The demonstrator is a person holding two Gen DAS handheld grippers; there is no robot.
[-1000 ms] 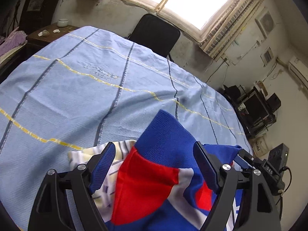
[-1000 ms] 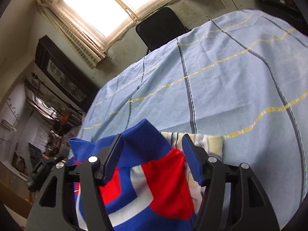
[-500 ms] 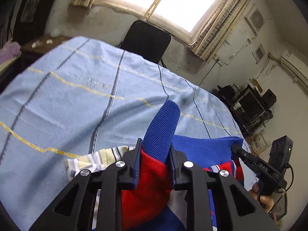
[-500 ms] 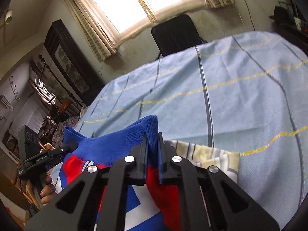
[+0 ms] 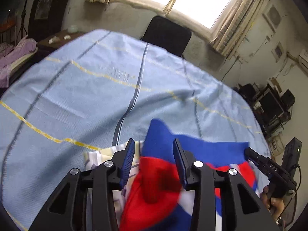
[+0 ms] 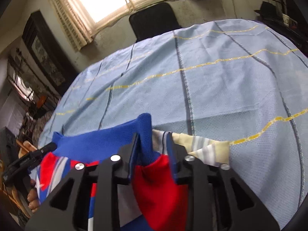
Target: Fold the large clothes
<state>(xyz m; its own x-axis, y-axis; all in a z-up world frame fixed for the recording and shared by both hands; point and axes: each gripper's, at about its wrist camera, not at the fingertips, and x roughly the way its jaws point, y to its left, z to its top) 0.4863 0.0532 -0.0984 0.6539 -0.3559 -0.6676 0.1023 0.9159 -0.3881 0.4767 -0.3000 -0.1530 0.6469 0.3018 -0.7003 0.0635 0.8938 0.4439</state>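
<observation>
A blue, red and white knitted garment (image 5: 192, 150) lies at the near edge of the light blue checked sheet (image 5: 77, 100). In the left wrist view its raised blue edge stands between the fingers of my left gripper (image 5: 153, 150). The jaws are opening, with a gap beside the left pad. In the right wrist view my right gripper (image 6: 152, 146) is also opening. The blue fold (image 6: 144, 127) leans on its left pad and is clear of the right one. Each view shows the other gripper's tip at the far end of the same blue edge.
A striped cream and white cloth (image 6: 207, 148) lies partly under the garment. A black chair (image 5: 167, 34) stands behind the table, below the window. Shelves with electronics (image 5: 269, 104) fill the right side, and purple clothes (image 5: 11, 52) lie at the far left.
A second ago both grippers stood wide around the garment's edge. They then pinched the blue edge, and now the jaws of both have parted again. The fold still stands between them.
</observation>
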